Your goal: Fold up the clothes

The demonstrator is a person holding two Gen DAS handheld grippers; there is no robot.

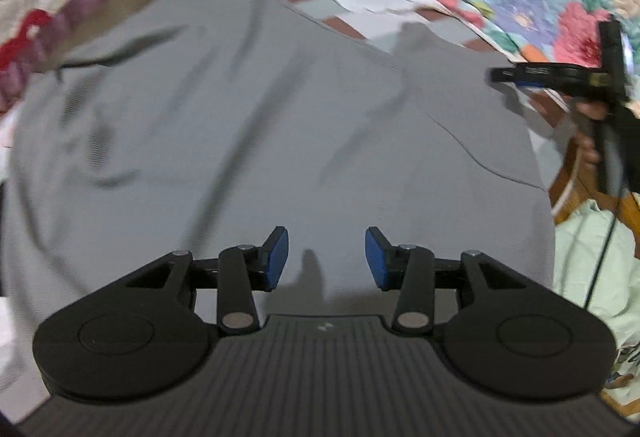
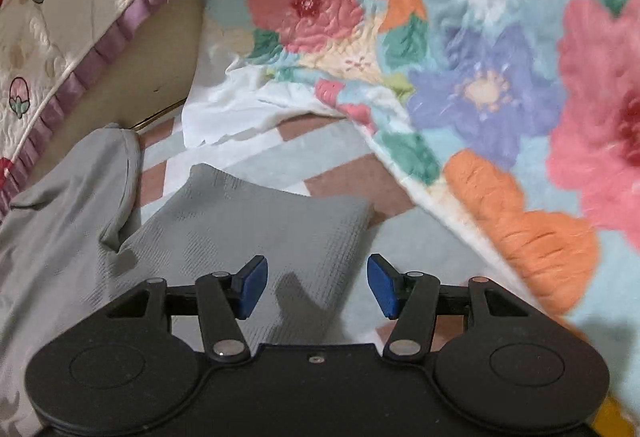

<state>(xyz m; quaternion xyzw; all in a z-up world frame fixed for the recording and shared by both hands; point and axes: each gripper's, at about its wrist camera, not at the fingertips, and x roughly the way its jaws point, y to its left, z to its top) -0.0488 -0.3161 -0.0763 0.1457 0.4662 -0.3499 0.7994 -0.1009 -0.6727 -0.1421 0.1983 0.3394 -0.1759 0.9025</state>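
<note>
A grey shirt (image 1: 256, 141) lies spread over the bed, filling most of the left wrist view, with soft creases running across it and a dark fold near its left edge. The left tongs (image 1: 326, 257) hang over the near part of the shirt, their blue pads (image 1: 278, 257) wide apart with only cloth showing between them; they hold nothing. At the right edge of that view the right tongs (image 1: 498, 74) appear sideways and blurred, beside the shirt's right edge, with a hand (image 1: 590, 141) on the grip below. From that angle I cannot tell their gap, but the right wrist view shows the pads (image 2: 256, 287) set wide with nothing gripped. There the right tongs (image 2: 318, 287) hover above a sleeve (image 2: 264, 221) of the shirt, which lies flat and points away from the camera onto the striped sheet (image 2: 256, 161). Left of the sleeve the shirt's collar (image 2: 128, 177) curves in a ribbed band. A flowered quilt (image 2: 480, 57) in pink, orange, blue and green covers the upper right of both views, its edge lying near the sleeve's tip but not touching it. A white cloth (image 2: 228, 109) sits bunched under the quilt's edge, beyond the sleeve. At upper left is a cream quilt (image 2: 60, 29) with a purple ruffle.
</note>
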